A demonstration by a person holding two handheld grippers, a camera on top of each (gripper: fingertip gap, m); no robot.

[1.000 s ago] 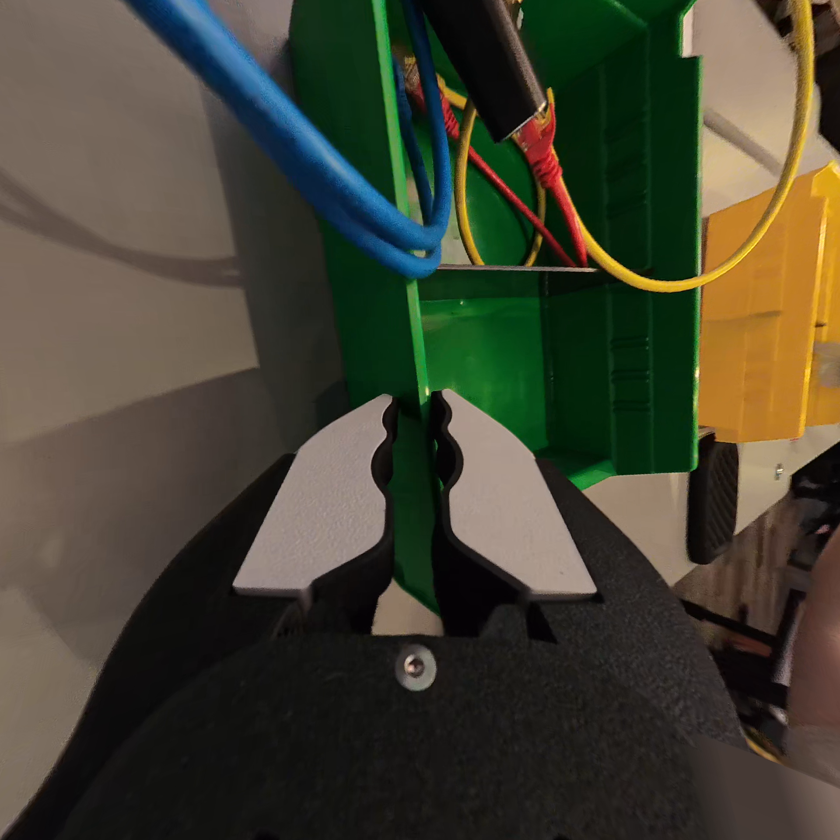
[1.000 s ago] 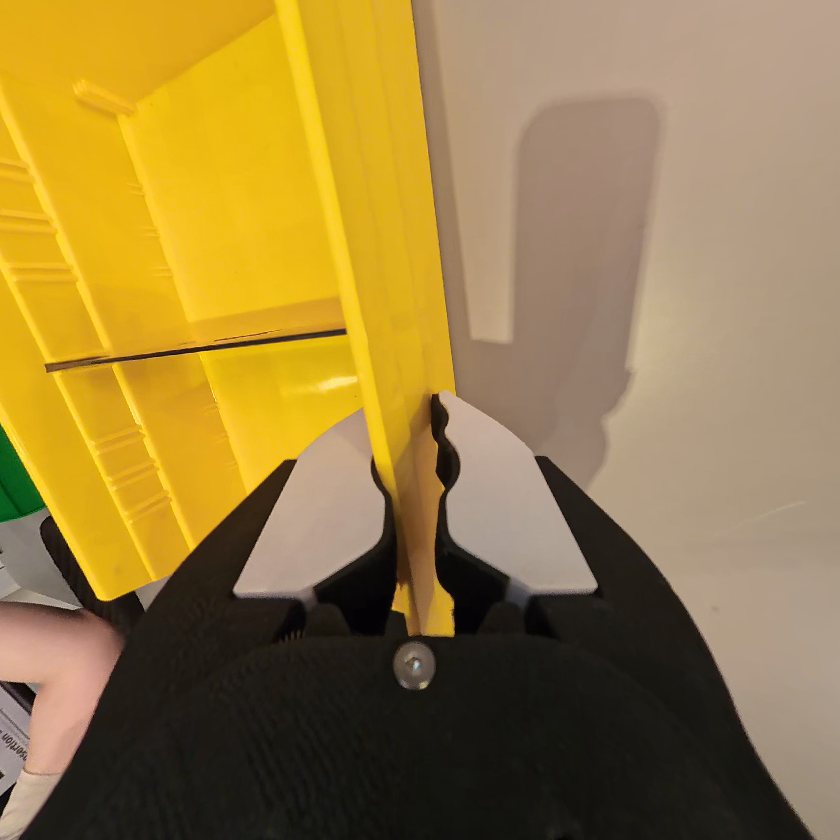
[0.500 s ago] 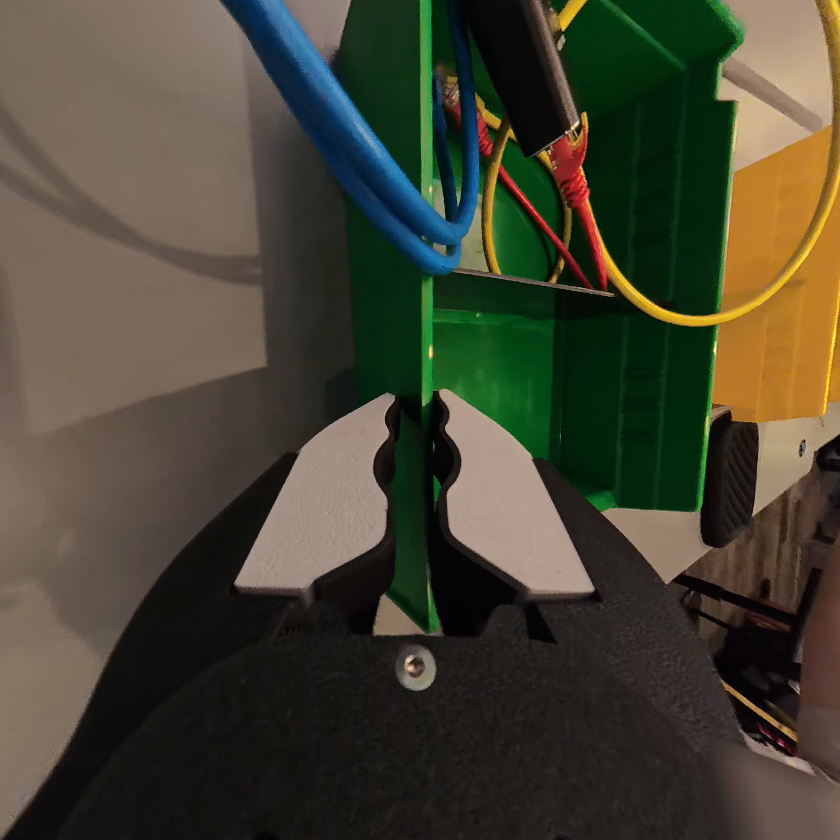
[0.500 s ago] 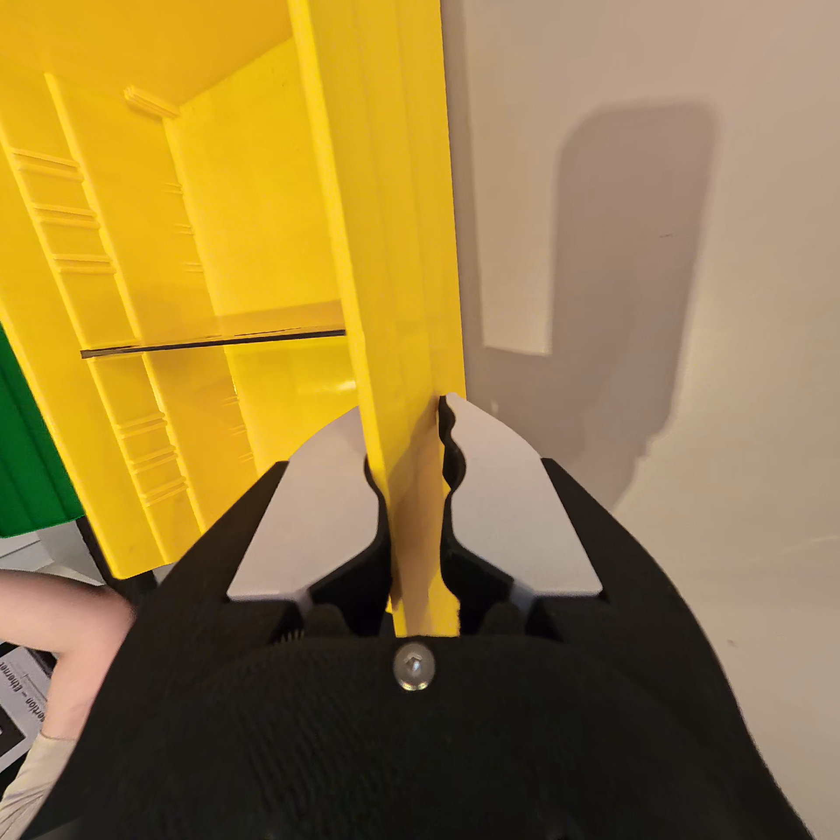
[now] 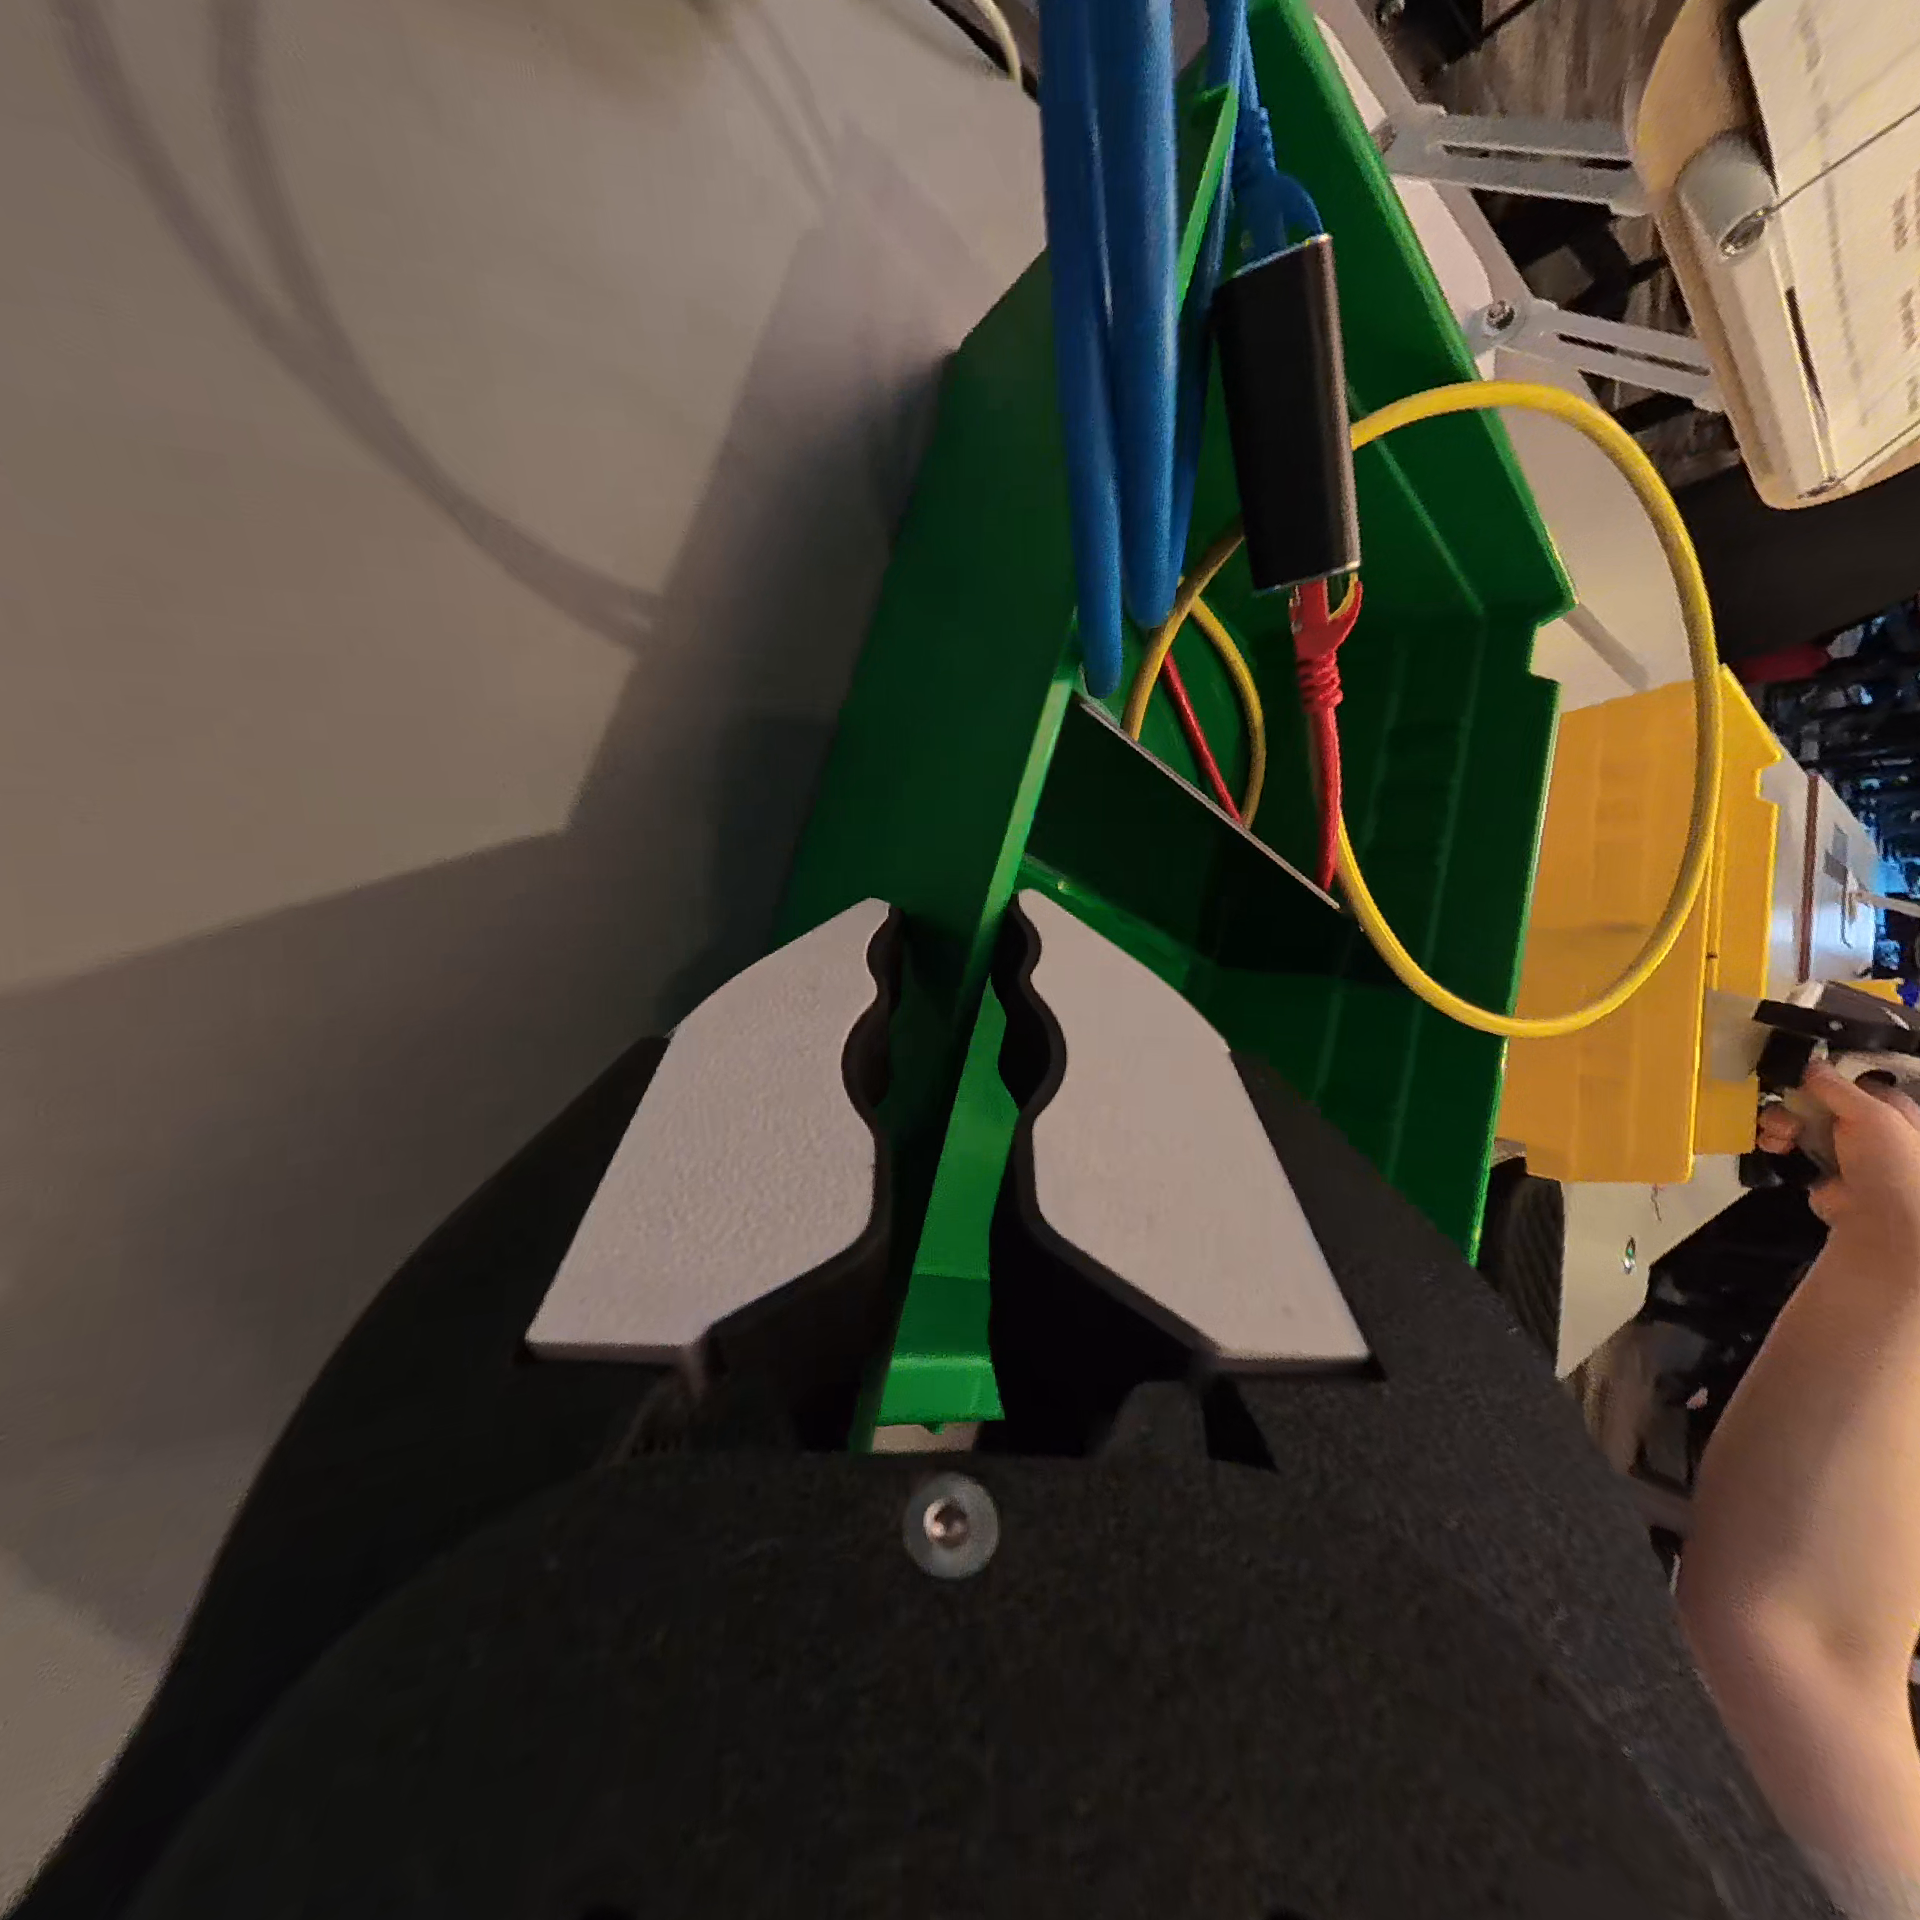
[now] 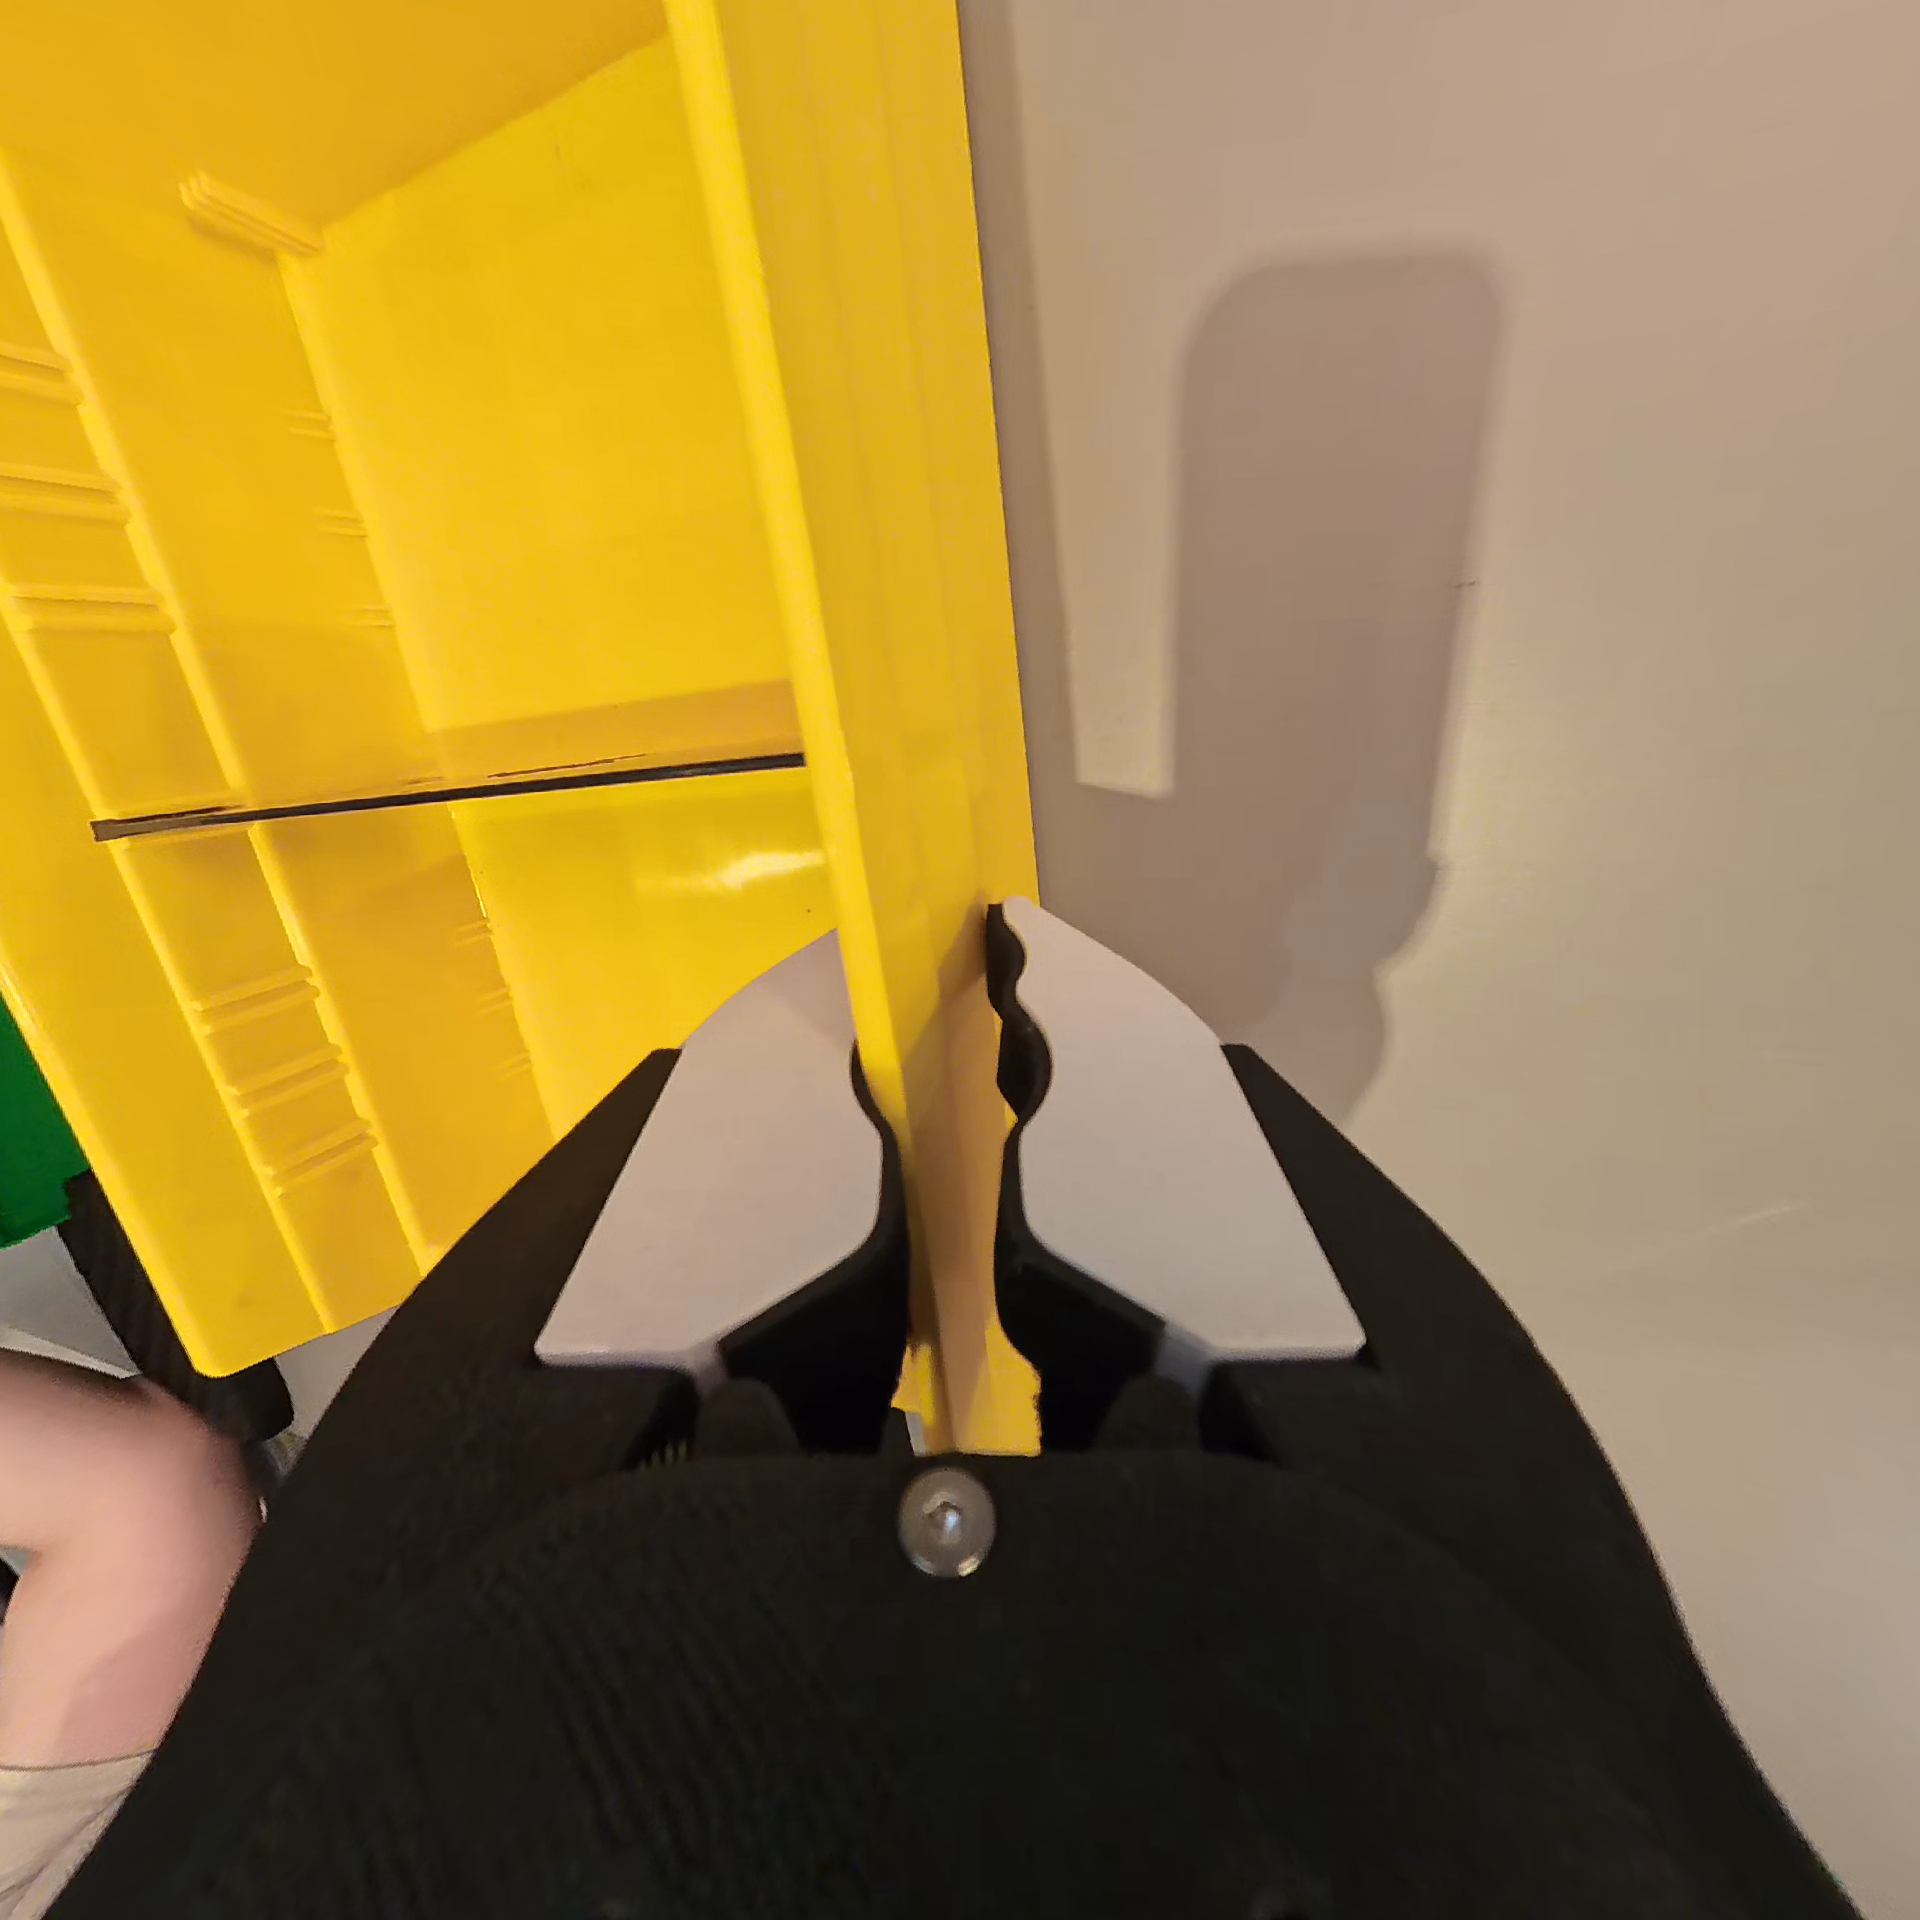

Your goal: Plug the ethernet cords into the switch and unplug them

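My left gripper (image 5: 951, 920) is shut on the side wall of a green bin (image 5: 935, 727) and holds it tilted. Inside the bin lie a black switch (image 5: 1288, 416), a red cord (image 5: 1320, 717) plugged into its end, looped blue cords (image 5: 1101, 364) and a yellow cord (image 5: 1673, 727) that arcs out over the rim. My right gripper (image 6: 925, 935) is shut on the right wall of a yellow bin (image 6: 582, 468), which looks empty but for a thin divider (image 6: 447, 795). The yellow bin also shows in the left wrist view (image 5: 1621, 935).
A pale tabletop (image 5: 364, 520) lies left of the green bin and also right of the yellow bin (image 6: 1558, 727). A person's arm (image 5: 1829, 1455) is at the right. White equipment (image 5: 1829, 260) stands beyond the table edge. The green bin's corner (image 6: 26, 1143) shows left of the yellow bin. Across from one pair of fingers to the other is roughly 70 centimeters.
My left gripper has tipped the green bin sharply; the switch and cords now hang across the view differently. My right gripper keeps its hold on the yellow bin with little movement.
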